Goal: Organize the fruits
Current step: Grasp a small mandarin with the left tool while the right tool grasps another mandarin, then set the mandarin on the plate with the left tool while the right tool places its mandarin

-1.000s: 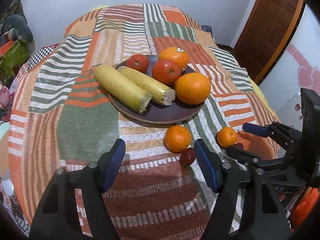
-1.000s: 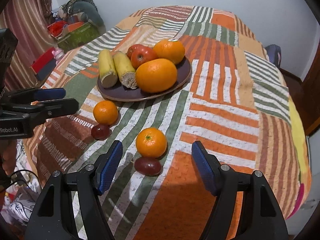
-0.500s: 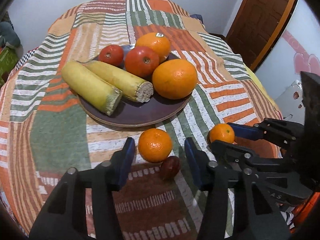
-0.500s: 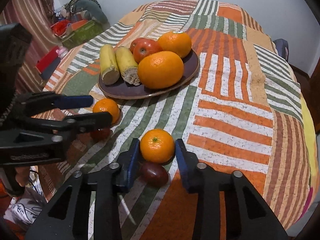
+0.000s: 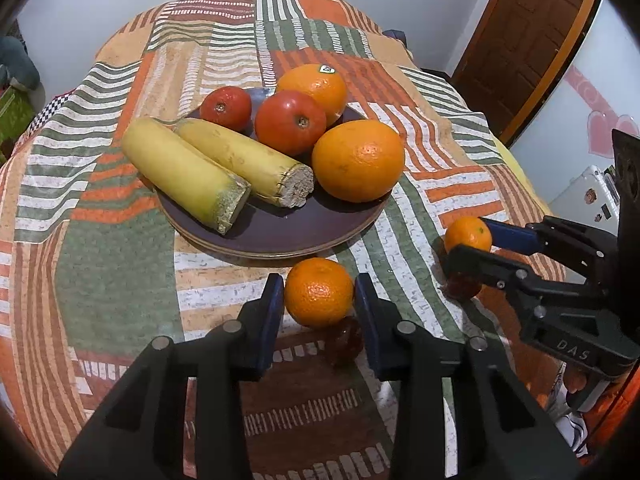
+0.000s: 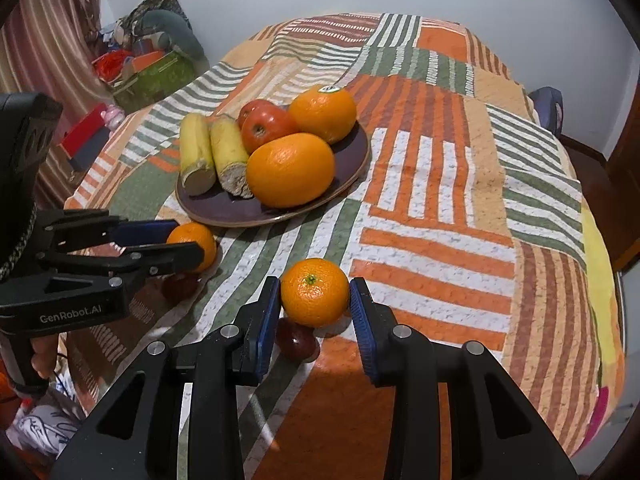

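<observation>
"GenRobot.AI" is printed on the left tool (image 6: 176, 246) body in the right view; "DAS" shows on the right tool (image 5: 470, 242) body in the left view. A sticker sits on the far orange (image 5: 314, 86) on the plate (image 5: 280, 236), its print too small to read.

Left tool (image 5: 318, 300): its pads press both sides of a mandarin (image 5: 319, 292) just in front of the plate, on the patchwork-covered worktop (image 5: 120, 264). A dark red fruit (image 5: 343, 340) lies right against that mandarin, on the near side.

Right tool (image 6: 314, 300): narrowed onto a second mandarin (image 6: 314, 291), pads at both flanks, well in front and to the right of the plate. Another dark red fruit (image 6: 296, 340) sits touching it
</observation>
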